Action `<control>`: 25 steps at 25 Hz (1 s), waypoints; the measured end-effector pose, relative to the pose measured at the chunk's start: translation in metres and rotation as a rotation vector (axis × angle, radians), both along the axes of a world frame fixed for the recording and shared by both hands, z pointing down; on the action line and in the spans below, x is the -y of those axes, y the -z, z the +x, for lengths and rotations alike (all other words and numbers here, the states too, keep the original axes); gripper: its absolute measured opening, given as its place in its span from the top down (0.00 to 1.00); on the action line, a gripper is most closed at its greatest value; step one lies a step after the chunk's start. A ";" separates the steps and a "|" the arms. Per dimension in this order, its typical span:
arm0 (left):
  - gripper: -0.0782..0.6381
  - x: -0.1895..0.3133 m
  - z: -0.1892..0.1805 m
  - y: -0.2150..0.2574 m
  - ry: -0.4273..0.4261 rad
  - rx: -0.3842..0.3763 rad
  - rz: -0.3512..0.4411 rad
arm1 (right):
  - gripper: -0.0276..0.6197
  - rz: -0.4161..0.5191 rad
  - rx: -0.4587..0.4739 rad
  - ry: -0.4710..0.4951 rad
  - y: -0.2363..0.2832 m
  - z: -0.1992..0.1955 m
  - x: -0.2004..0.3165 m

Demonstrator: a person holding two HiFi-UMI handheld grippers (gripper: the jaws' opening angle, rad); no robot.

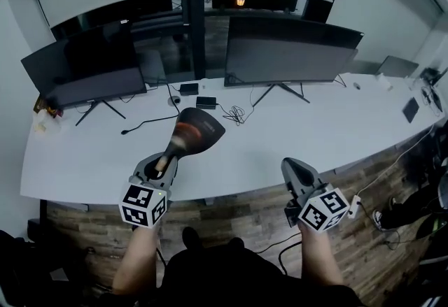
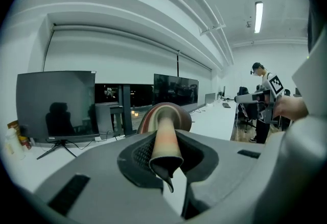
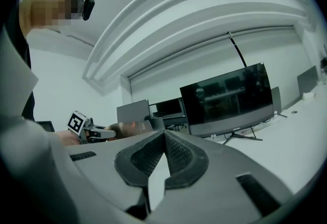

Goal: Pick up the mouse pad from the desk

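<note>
Mouse pad (image 1: 198, 129) edge (curled) pinched in L tongs (image 1: 165, 162), clear of desk (image 1: 294, 138).

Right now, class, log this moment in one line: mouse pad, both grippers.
mouse pad: curled, held above desk | left gripper: shut on mouse pad | right gripper: shut, empty

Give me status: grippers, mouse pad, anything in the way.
Left gripper shut on mouse pad, pad curled, held off the desk. Right gripper shut, empty. Nothing blocking.
</note>
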State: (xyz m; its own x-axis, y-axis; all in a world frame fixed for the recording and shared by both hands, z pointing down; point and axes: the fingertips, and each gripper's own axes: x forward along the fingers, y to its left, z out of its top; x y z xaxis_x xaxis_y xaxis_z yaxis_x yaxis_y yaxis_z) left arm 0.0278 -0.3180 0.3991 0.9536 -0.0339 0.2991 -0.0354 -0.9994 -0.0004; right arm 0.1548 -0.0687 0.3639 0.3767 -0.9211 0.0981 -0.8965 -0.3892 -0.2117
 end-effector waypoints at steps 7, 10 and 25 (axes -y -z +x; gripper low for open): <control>0.81 -0.010 0.000 0.028 0.002 -0.044 0.039 | 0.95 0.056 0.000 -0.017 0.015 0.009 -0.013; 0.81 -0.002 -0.010 0.039 0.016 -0.058 0.058 | 0.95 0.001 -0.136 -0.049 0.028 0.005 -0.002; 0.81 0.020 -0.026 0.036 0.056 -0.058 0.041 | 0.95 0.028 -0.165 0.050 0.041 -0.024 0.037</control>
State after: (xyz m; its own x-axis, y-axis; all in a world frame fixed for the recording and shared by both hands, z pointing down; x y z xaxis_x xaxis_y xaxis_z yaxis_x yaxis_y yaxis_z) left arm 0.0015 -0.3377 0.3629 0.9655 -0.0986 0.2410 -0.0922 -0.9950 -0.0379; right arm 0.1310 -0.1059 0.3224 0.3388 -0.9408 0.0126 -0.9383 -0.3388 -0.0701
